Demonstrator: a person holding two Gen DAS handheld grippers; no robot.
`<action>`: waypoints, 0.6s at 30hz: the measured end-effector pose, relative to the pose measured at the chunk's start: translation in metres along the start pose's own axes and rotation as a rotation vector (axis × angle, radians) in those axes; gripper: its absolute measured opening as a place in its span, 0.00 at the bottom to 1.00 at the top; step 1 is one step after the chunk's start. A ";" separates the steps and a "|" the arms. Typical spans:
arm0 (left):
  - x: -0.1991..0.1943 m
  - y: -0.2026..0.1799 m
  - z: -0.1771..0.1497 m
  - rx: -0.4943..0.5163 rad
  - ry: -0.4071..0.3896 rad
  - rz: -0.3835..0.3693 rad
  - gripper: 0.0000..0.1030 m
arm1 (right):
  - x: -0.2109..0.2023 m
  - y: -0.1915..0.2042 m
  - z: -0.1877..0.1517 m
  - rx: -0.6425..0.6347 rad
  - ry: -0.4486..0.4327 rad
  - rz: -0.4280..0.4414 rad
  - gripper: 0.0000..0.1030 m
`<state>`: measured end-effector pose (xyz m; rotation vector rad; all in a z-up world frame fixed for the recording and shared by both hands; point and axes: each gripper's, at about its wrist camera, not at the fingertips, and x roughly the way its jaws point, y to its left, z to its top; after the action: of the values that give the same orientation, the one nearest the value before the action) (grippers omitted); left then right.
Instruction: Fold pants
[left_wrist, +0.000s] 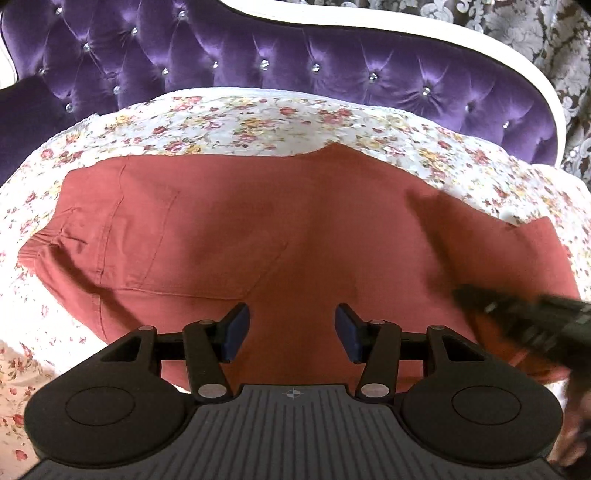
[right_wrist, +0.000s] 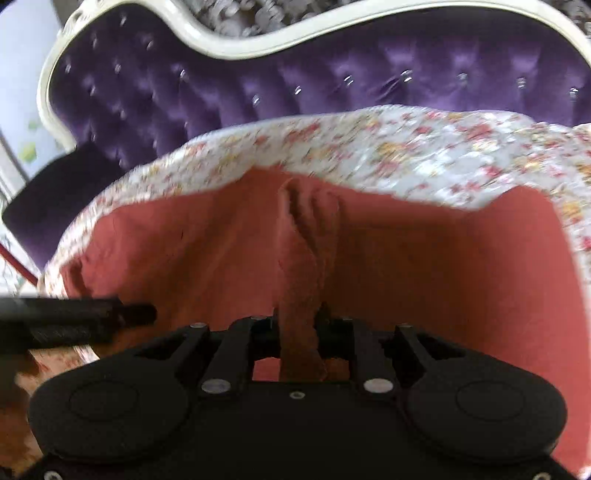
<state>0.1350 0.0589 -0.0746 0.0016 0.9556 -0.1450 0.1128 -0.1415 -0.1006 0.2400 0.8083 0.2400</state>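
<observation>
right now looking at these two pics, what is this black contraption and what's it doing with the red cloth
There is no robot here. A person holds a black two-finger claw in each hand, and each claw carries a wide-angle camera looking along its fingers. That gives one picture per hand.

The rust-red cotton pants lie spread on a white bedspread with a red and yellow flower print, in front of a purple tufted velvet headboard.

The left claw hangs open above the pants and holds nothing. In the right claw, a bunched ridge of the pants runs between the fingers. That picture is blurred, so I cannot tell whether they are pinching it.
</observation>
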 end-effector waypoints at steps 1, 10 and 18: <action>-0.001 0.002 0.000 -0.001 -0.002 -0.008 0.48 | 0.001 0.003 -0.004 -0.018 -0.010 0.003 0.52; 0.009 -0.022 0.014 0.020 -0.015 -0.207 0.49 | -0.055 -0.016 -0.008 -0.028 -0.177 -0.004 0.69; 0.027 -0.048 0.006 0.049 0.030 -0.143 0.53 | -0.065 -0.072 -0.026 0.082 -0.136 -0.091 0.68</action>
<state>0.1494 0.0080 -0.0905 -0.0197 0.9820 -0.3012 0.0590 -0.2260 -0.0953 0.2924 0.6934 0.1041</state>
